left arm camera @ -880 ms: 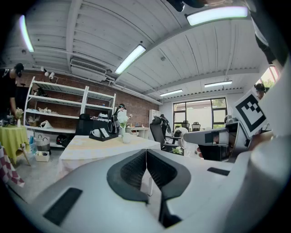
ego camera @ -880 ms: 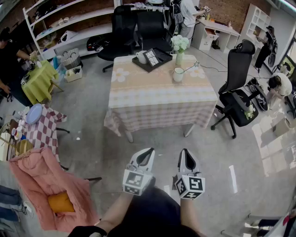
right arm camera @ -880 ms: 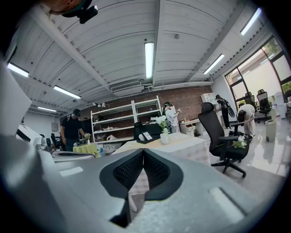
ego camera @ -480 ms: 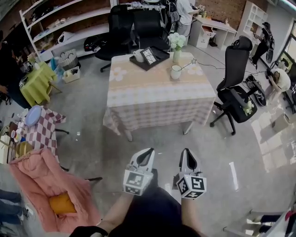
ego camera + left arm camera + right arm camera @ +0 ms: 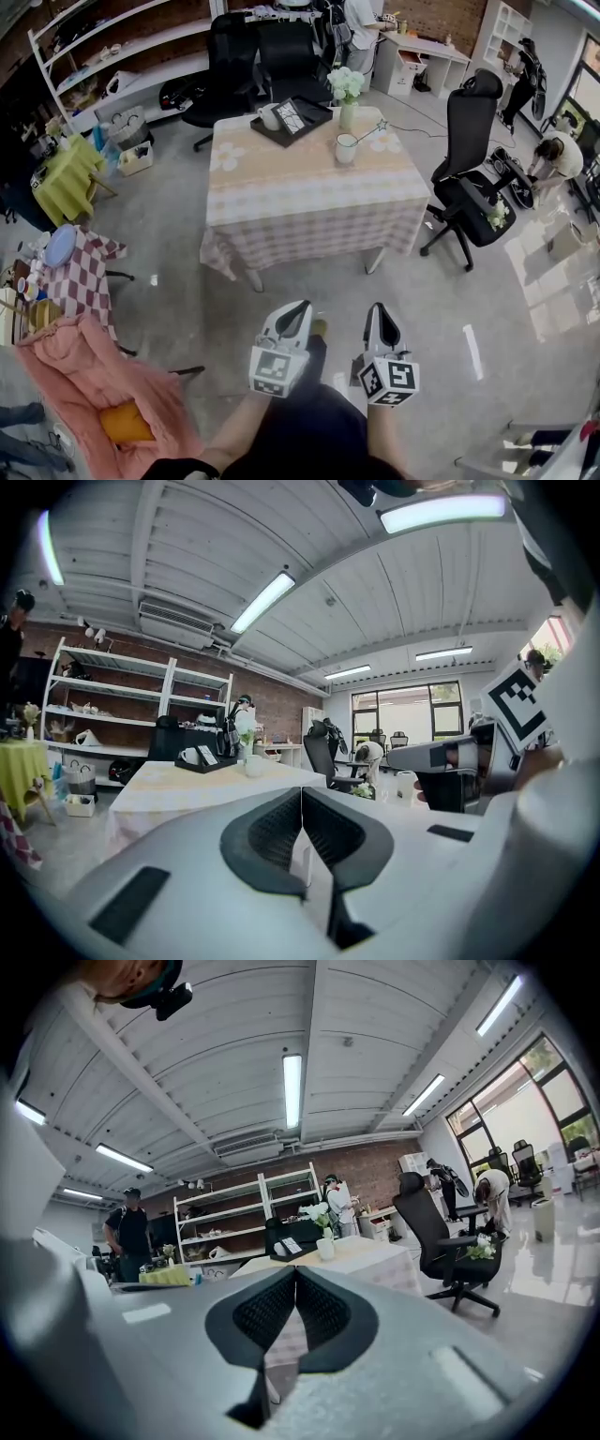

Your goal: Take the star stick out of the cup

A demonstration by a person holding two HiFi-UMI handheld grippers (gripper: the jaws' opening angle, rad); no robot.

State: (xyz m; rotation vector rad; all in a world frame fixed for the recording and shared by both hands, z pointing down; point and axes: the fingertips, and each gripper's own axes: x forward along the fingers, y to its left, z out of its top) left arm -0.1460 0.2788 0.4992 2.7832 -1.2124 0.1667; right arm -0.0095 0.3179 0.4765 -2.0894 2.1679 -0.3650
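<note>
in head view, table (image 5: 309,192) w/ cup (image 5: 346,149) shifted left.

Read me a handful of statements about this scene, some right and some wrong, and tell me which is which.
1. The star stick is in the cup. True.
2. The left gripper holds the star stick. False: its fingers are shut on nothing, and it is over the floor, short of the table.
3. The cup stands on the black tray. False: it stands on the tablecloth, apart from the tray.
4. The right gripper is shut and empty. True.
5. A vase of white flowers stands on the table. True.
</note>
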